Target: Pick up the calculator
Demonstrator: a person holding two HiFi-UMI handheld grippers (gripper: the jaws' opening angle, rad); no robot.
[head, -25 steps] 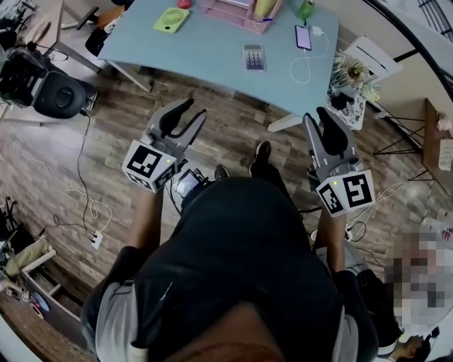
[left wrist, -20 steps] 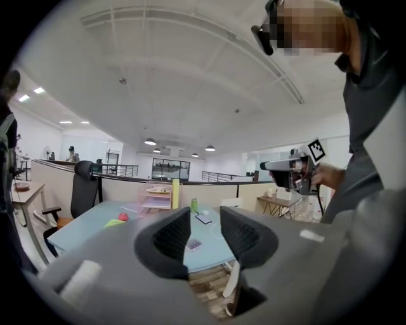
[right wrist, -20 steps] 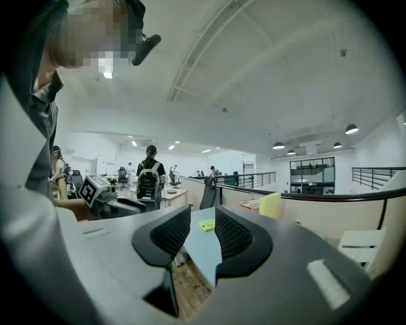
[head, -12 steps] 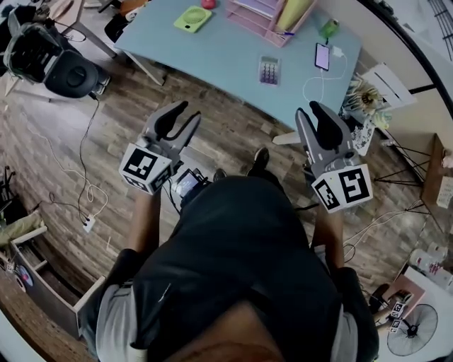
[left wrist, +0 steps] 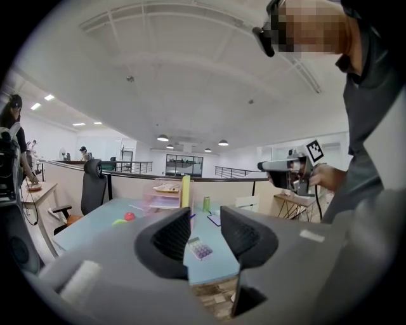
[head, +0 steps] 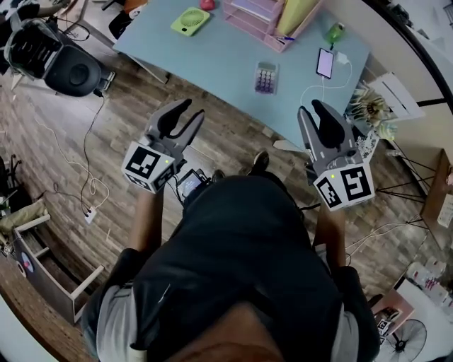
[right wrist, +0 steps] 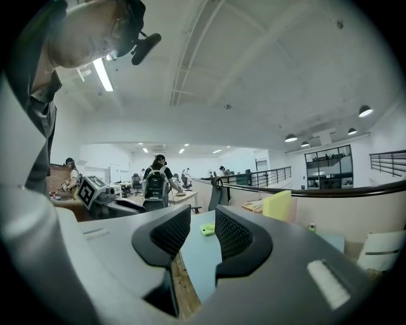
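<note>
The calculator (head: pixel 266 77) lies flat on the desk (head: pixel 212 56), well ahead of both tools and out between them. The left hand-held gripper (head: pixel 190 113) and the right hand-held gripper (head: pixel 312 112) hover above the wooden floor (head: pixel 106 141), jaws spread (each pair holding nothing).

1. The place is an open-plan office — a large white hall with recessed ceiling lights (left wrist: pixel 163 138) and metal railings (left wrist: pixel 236 170) at its far side.
2. A pale blue desk (head: pixel 212 63) carries desk-work things: a pink stacked paper tray (head: pixel 255 15), a calculator (head: pixel 265 76) and a phone (head: pixel 325 62) on a white charging cable.
3. A black swivel chair (head: pixel 51 62) stands by the desk on a wood-plank floor (head: pixel 233 134), where leads run to a power strip (head: pixel 89 214).
4. People (right wrist: pixel 157 181) stand at further desks behind — a shared workplace.
</note>
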